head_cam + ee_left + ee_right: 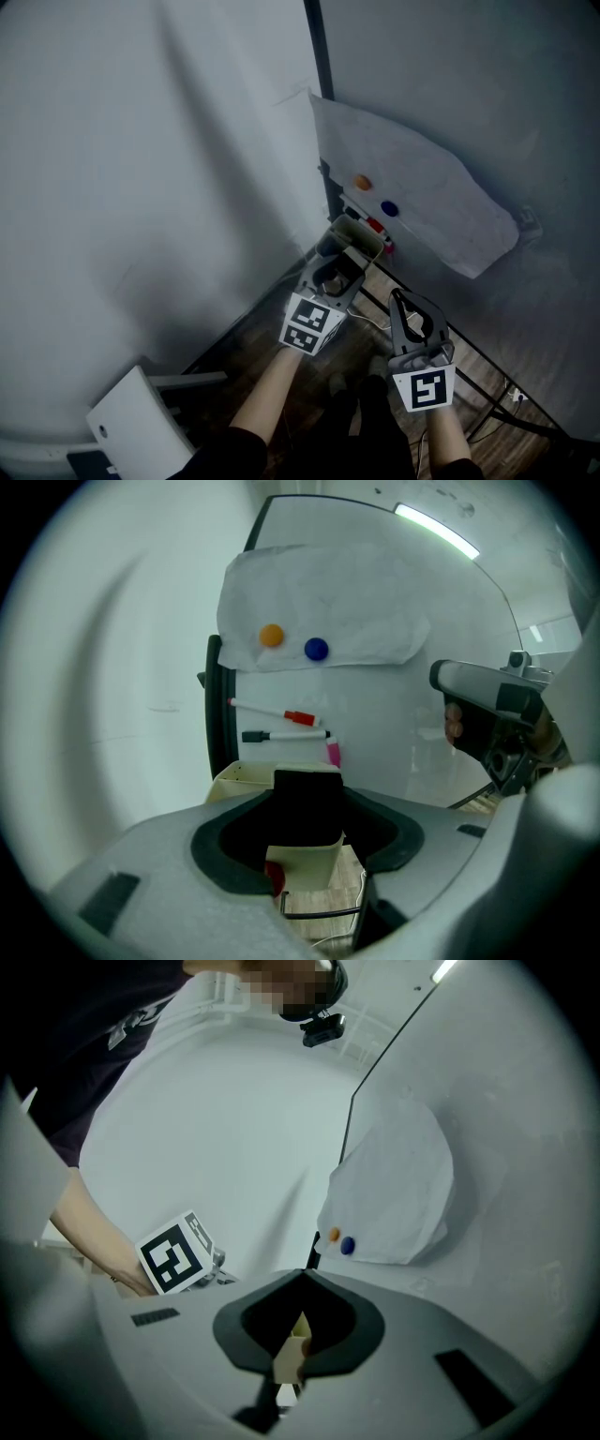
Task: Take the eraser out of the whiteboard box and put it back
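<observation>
The black eraser stands upright between my left gripper's jaws, just over the cream whiteboard box. Both jaw tips meet the eraser's sides, so the gripper is shut on it. In the head view the left gripper sits right in front of the box, which hangs at the whiteboard's lower left corner. My right gripper hangs lower right of it, level, its jaw tips together and nothing held. In the right gripper view only a sliver of the cream box shows through the gap.
A paper sheet is pinned to the whiteboard by an orange magnet and a blue magnet. A red-capped marker and a black marker cling above the box. A white chair stands at lower left. The wall is close on the left.
</observation>
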